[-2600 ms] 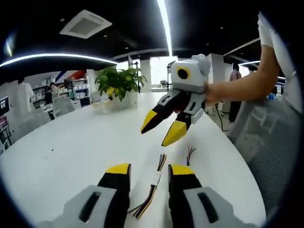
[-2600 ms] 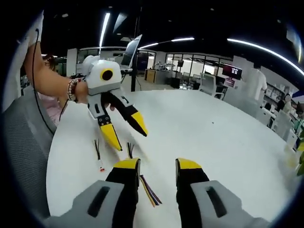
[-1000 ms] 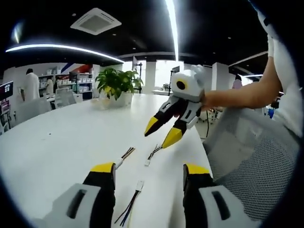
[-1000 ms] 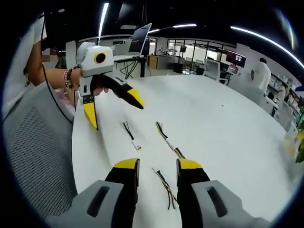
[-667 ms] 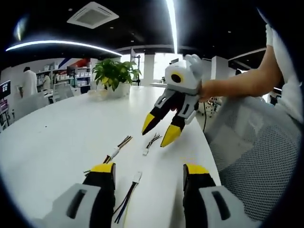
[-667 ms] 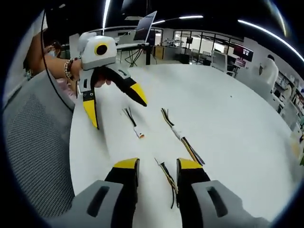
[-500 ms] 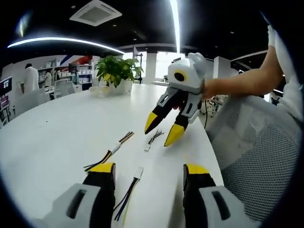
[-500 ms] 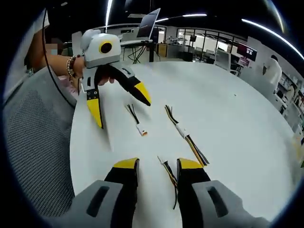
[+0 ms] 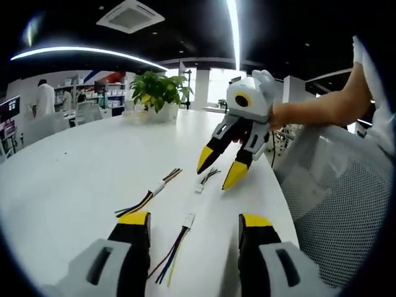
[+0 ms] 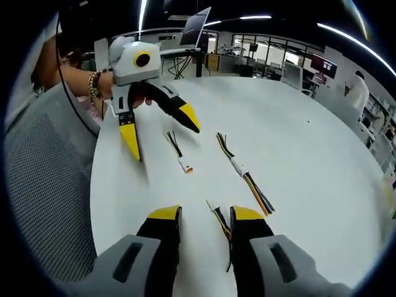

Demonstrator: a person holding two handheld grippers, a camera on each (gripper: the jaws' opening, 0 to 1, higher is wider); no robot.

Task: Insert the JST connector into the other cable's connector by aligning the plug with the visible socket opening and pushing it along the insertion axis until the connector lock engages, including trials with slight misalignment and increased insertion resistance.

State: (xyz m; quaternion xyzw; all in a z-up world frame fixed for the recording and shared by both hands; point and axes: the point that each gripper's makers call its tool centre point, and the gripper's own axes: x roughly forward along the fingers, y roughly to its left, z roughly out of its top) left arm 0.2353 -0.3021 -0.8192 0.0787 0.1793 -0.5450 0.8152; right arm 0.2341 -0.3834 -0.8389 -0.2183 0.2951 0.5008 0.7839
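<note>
Three cables lie on the white table. A loose cable with a white JST connector lies between the tips of my left gripper, which is open and holds nothing. A short dark-wired cable lies just below my right gripper, which hangs open over it. In the right gripper view, my right gripper is open around a yellow-and-black cable end on the table. My left gripper is spread wide above another short cable.
A longer cable with a joined white connector in its middle lies beside the short ones. A potted plant stands at the table's far side. A grey mesh chair is at the table's edge.
My left gripper's jaws have spread wider than 2.6 s ago. Both cameras have shifted, so different cable ends now lie between the jaws. The right gripper has dropped a little toward the short cable.
</note>
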